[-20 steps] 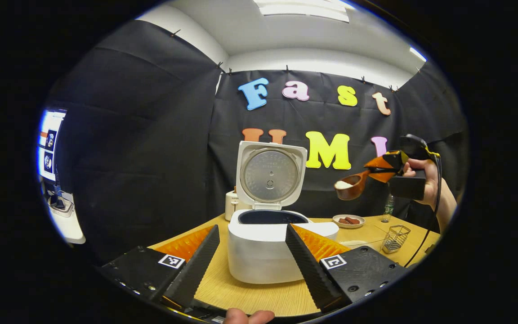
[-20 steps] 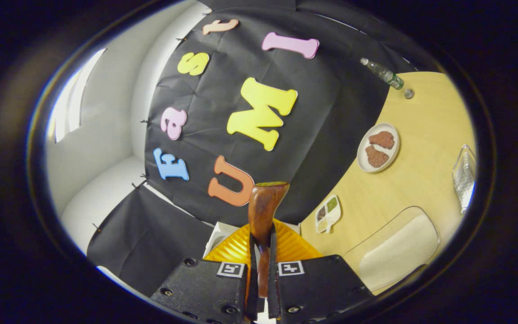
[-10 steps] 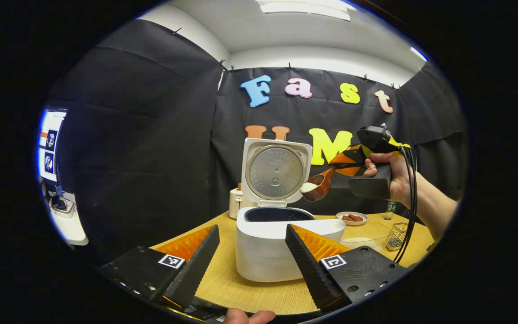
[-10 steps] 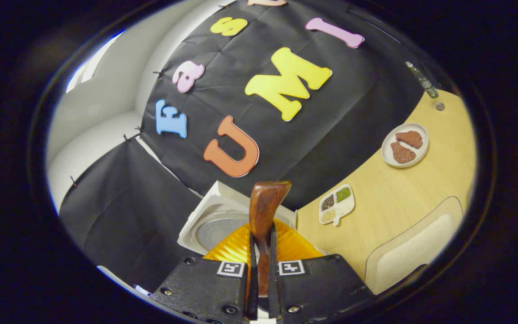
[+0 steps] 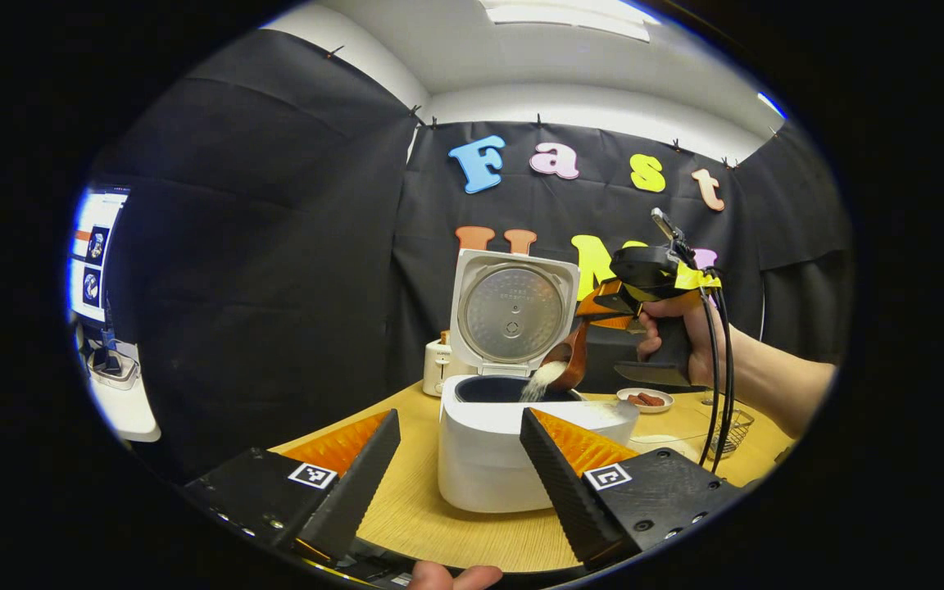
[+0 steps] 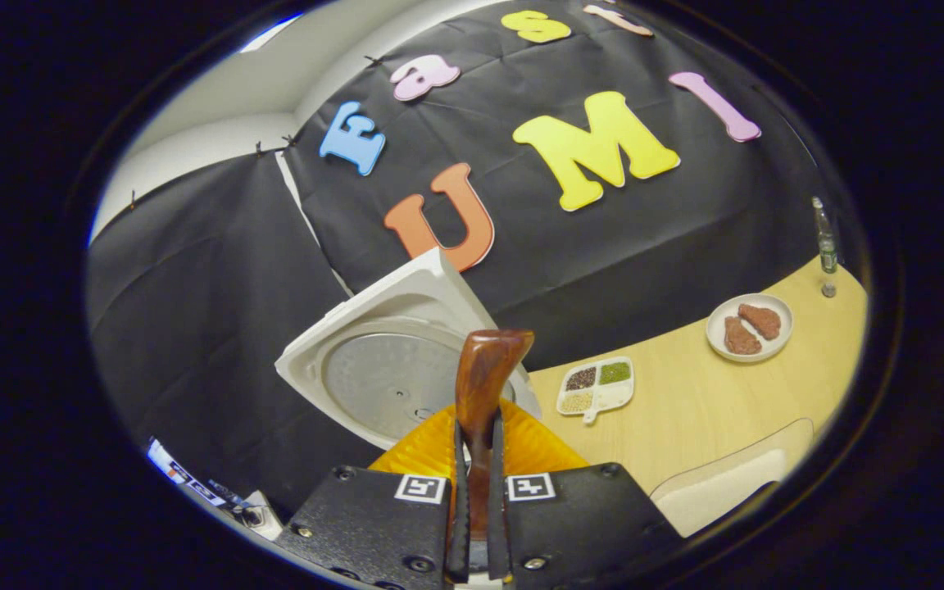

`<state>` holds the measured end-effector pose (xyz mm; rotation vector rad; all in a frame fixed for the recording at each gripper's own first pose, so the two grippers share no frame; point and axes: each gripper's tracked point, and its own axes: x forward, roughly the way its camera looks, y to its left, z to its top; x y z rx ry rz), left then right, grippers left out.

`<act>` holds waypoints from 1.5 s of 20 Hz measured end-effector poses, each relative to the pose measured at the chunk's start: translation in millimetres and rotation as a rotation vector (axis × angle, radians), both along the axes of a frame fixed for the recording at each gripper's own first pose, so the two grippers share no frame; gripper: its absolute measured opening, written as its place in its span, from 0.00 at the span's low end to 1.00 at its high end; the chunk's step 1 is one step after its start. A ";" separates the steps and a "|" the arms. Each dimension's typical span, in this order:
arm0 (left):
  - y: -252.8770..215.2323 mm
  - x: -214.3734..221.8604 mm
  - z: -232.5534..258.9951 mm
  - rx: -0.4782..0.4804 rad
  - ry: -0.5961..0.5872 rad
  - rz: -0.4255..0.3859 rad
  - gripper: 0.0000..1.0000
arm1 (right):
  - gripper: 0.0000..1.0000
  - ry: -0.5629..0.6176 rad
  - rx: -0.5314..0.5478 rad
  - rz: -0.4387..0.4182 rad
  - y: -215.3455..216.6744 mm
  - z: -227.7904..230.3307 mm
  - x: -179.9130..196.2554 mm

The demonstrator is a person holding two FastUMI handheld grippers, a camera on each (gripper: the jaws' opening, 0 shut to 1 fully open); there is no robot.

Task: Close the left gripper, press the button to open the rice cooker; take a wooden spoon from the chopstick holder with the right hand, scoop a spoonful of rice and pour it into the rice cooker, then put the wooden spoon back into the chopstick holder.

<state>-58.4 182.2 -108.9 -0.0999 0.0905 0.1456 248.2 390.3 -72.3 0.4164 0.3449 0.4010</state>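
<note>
The white rice cooker (image 5: 513,459) stands on the wooden table with its lid (image 5: 513,313) upright. In the left gripper view my left gripper (image 5: 460,416) is open in front of the cooker, holding nothing. A hand holds my right gripper (image 5: 596,308) above the cooker's right side, shut on the handle of the wooden spoon (image 5: 572,359). The spoon's bowl tips down and white rice (image 5: 539,382) streams into the dark inner pot (image 5: 509,388). In the right gripper view the spoon handle (image 6: 484,377) sits between my right gripper's (image 6: 473,434) fingers, with the lid (image 6: 390,373) behind it.
A wire chopstick holder (image 5: 736,426) and a plate of brown pieces (image 5: 644,399) stand right of the cooker. A divided dish of grains (image 6: 596,385), a bottle (image 6: 825,242) and a clear rice container (image 6: 726,492) are on the table. A small white appliance (image 5: 439,366) sits behind the cooker.
My right gripper has carried the spoon left to above the cooker's pot and tipped it; the rice that lay in the bowl now pours out. The left gripper stays open.
</note>
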 end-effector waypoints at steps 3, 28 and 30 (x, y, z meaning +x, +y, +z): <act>3.2 -1.0 3.4 -0.002 -0.004 0.006 0.94 | 0.14 -0.010 -0.031 0.002 3.5 -1.1 1.3; 7.4 -17.9 15.0 -0.020 -0.026 0.017 0.94 | 0.14 -0.237 -0.553 0.089 48.1 19.0 -11.8; 4.6 -17.5 16.7 -0.034 -0.029 0.009 0.94 | 0.14 -0.247 -0.581 0.093 52.3 19.7 -12.7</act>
